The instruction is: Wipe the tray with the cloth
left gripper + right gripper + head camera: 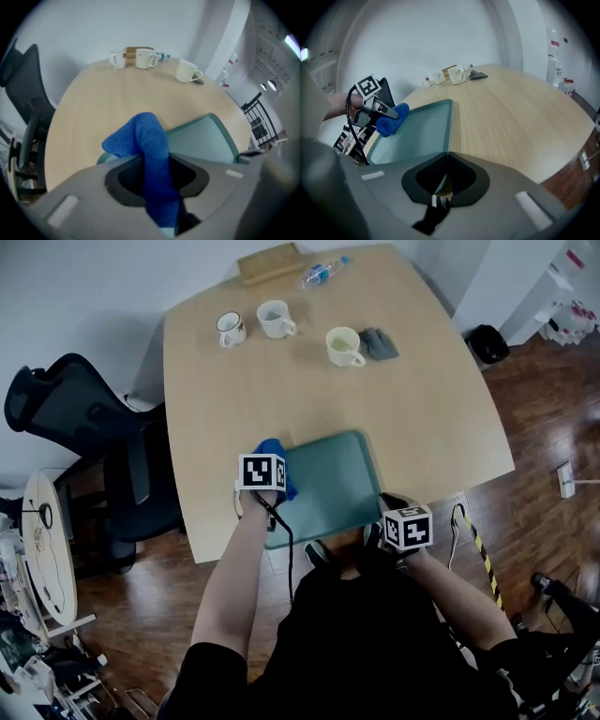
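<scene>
Head view, looking steeply down: the left gripper (273, 486) is pinching a blue cloth (272, 448) between its jaws. The left gripper view is showing the fabric bunched up and spilling out past the jaw tips. The cloth is resting over the 9 o'clock rim of a green tray (328, 486), which is lying at the near edge of a pale wooden table (422, 409). The right gripper (392, 514) is clamping the tray's rim at its 4 o'clock corner, jaws closed on it, bracing it.

To wipe well, the person is likely needing to press the cloth flat onto the tray floor and sweep toward 3 o'clock in overlapping passes. The braced corner should stay fixed so the tray is not sliding off the table's near edge.

Toward 12 o'clock the tabletop is lying bare well beyond the tray. Three mugs (276, 319), a small grey object (379, 342) and a bottle (323, 273) are standing far off there. An office chair (75, 418) is sitting off the table at 9 o'clock, well apart from the left arm.
</scene>
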The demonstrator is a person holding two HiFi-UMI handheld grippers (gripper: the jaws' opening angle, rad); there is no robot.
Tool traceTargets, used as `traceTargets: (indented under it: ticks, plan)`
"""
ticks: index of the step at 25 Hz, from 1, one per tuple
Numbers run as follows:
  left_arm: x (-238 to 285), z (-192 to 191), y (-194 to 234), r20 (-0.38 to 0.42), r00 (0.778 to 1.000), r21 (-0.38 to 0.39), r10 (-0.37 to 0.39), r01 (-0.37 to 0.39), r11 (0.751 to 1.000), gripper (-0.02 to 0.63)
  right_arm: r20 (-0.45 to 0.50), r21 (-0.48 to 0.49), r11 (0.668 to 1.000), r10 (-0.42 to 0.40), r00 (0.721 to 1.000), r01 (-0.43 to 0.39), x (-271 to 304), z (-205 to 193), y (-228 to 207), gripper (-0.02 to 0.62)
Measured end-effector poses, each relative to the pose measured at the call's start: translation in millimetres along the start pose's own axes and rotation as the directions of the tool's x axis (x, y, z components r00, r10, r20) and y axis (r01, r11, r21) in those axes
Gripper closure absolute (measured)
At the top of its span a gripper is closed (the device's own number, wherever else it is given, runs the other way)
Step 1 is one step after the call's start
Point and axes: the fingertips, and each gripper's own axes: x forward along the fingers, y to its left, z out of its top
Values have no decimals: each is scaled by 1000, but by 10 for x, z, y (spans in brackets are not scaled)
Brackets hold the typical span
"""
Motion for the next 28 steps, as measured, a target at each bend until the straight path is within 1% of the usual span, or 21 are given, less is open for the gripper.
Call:
traceTargets:
  ticks: [4, 10, 12, 15, 17, 20, 22, 24, 26, 28]
  plan:
    - [182, 215, -637, -30, 998, 121, -48, 51, 991, 471, 2, -18, 1000, 9, 1000, -9, 0, -1, 7, 580]
    - [352, 460, -1369, -50, 993, 232, -105, 114, 966, 471, 6, -26, 999, 25, 1000, -25, -15, -1, 29, 578]
    - [409, 504, -1648, -57, 986, 264, -155, 164, 950, 471, 10, -27, 999, 32, 999, -31, -22, 6, 20, 578]
    - [461, 495, -2008, -71, 970, 302, -235, 245, 921, 471, 14, -19, 999, 46, 999, -46, -23, -1, 13, 578]
    - [458, 480, -2084, -58, 965, 299, -257, 262, 918, 469, 17, -16, 999, 50, 999, -49, -26, -9, -1, 577]
    - [392, 402, -1969, -36, 961, 251, -274, 274, 928, 469, 20, -12, 999, 45, 999, -45, -33, -29, -33, 577]
    - [316, 296, -1733, -23, 967, 214, -256, 254, 943, 469, 20, -7, 999, 40, 999, -40, -32, -40, -46, 578]
    - [213, 139, -1397, -9, 975, 195, -220, 218, 956, 469, 20, -5, 999, 34, 999, -34, -36, -51, -54, 578]
    - [96, -46, -981, 2, 986, 180, -170, 167, 970, 469, 21, -11, 1000, 27, 999, -27, -33, -40, -69, 578]
    - [-20, -241, -526, 9, 994, 135, -111, 109, 985, 469, 20, -14, 1000, 19, 1000, -19, -23, -27, -82, 578]
